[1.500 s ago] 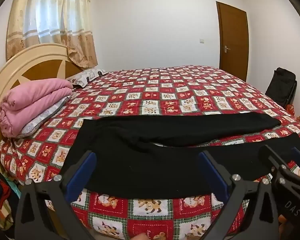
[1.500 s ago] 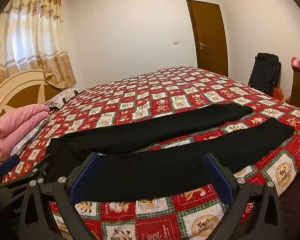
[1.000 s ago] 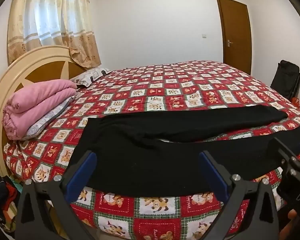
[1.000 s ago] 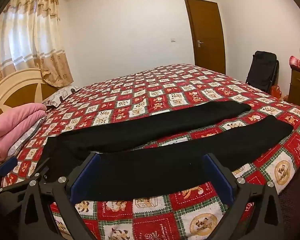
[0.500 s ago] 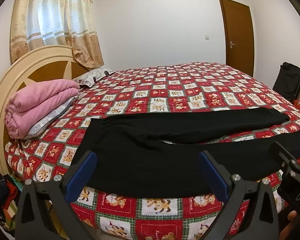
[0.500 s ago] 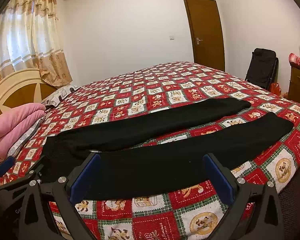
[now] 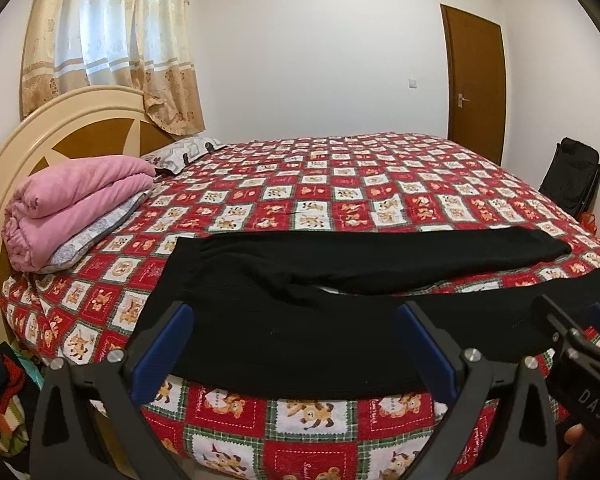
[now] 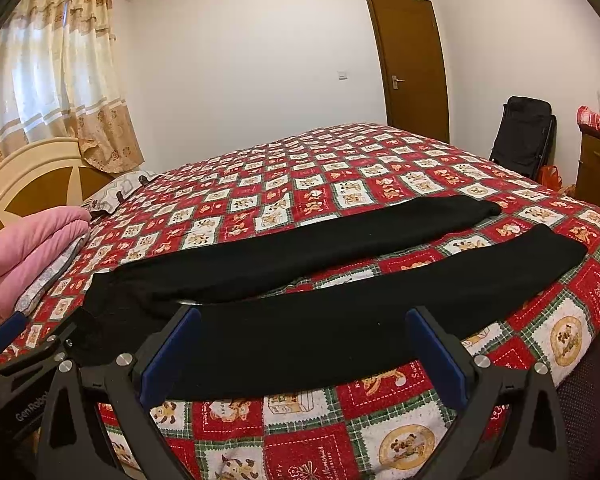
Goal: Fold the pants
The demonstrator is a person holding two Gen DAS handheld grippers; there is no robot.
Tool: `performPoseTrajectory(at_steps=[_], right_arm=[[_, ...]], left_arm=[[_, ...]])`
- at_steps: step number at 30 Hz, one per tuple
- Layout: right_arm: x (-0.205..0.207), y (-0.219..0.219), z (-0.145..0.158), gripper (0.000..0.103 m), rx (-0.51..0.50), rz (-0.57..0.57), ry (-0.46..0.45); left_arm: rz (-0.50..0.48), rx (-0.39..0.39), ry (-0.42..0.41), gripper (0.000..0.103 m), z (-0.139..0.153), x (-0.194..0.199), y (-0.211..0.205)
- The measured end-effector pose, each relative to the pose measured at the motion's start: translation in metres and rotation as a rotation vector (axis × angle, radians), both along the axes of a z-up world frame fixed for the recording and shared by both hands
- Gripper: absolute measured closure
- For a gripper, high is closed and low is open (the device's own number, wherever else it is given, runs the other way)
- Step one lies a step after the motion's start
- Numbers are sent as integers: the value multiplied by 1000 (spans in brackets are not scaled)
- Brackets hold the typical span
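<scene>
A wide bed (image 7: 360, 184) under a red patchwork quilt with bear squares fills a white-walled bedroom. Black pants (image 7: 300, 312) lie flat along its near edge, waist toward the cream headboard (image 7: 60, 120), the two legs spread apart toward the foot. A folded pink blanket (image 7: 72, 208) rests by the headboard, beneath a floral curtain (image 7: 112, 32). A brown door (image 8: 410, 64) stands shut, a black bag (image 8: 524, 136) beside it. The left gripper (image 7: 292, 348) and right gripper (image 8: 300, 352) hover before the mattress edge, fingers spread wide, holding nothing.
</scene>
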State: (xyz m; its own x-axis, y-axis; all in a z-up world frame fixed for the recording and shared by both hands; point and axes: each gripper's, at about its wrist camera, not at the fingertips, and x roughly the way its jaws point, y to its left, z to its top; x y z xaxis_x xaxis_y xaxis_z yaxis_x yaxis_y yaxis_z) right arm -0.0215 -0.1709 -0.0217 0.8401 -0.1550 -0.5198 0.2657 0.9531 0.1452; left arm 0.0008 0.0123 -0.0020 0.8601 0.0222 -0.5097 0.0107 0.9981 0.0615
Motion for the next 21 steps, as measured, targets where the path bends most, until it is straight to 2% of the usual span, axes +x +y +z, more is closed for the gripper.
performPoseTrajectory(at_steps=[21], right_arm=[[1,1,-3,1,2,2,6]], left_arm=[[4,1,10,0,-3,1,-4]])
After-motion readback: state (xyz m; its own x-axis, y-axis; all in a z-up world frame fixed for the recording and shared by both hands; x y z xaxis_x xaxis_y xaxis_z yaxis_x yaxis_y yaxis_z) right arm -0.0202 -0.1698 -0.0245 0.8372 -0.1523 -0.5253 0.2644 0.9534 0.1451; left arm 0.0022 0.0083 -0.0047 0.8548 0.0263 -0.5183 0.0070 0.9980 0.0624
